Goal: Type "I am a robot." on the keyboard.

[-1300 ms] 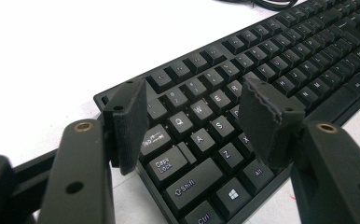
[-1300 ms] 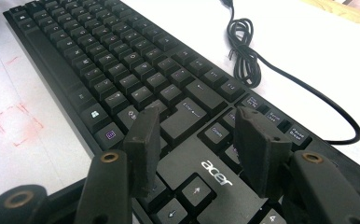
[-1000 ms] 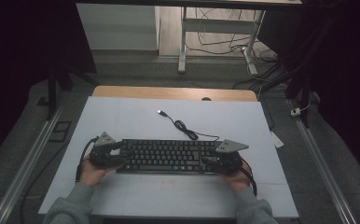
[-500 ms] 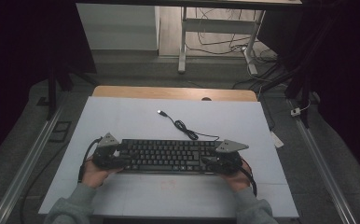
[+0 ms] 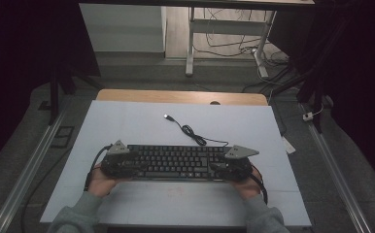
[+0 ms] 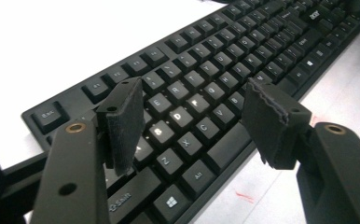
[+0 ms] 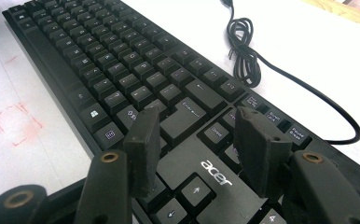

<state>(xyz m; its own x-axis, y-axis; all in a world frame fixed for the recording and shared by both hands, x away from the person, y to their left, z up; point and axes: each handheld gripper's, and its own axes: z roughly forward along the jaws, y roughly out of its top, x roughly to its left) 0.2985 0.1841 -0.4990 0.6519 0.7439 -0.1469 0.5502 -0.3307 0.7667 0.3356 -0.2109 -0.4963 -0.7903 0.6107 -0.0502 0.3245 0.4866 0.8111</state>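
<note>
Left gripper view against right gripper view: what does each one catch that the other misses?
The left gripper view alone gives the letter keys, Esc and the Windows key, seen between the left gripper's open jaws. The right gripper view alone gives the acer logo, the arrow keys, Enter and the coiled cable, past the right gripper's open jaws. Both share the black keyboard on the white table.

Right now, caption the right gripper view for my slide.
Open right gripper poised over black keyboard, coiled cable beyond.

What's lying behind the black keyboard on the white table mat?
Behind the black Acer keyboard, its black cable runs across the white table mat, gathered in a small coil midway and ending in a USB plug. Where the cable joins the keyboard's back edge is hidden.
</note>
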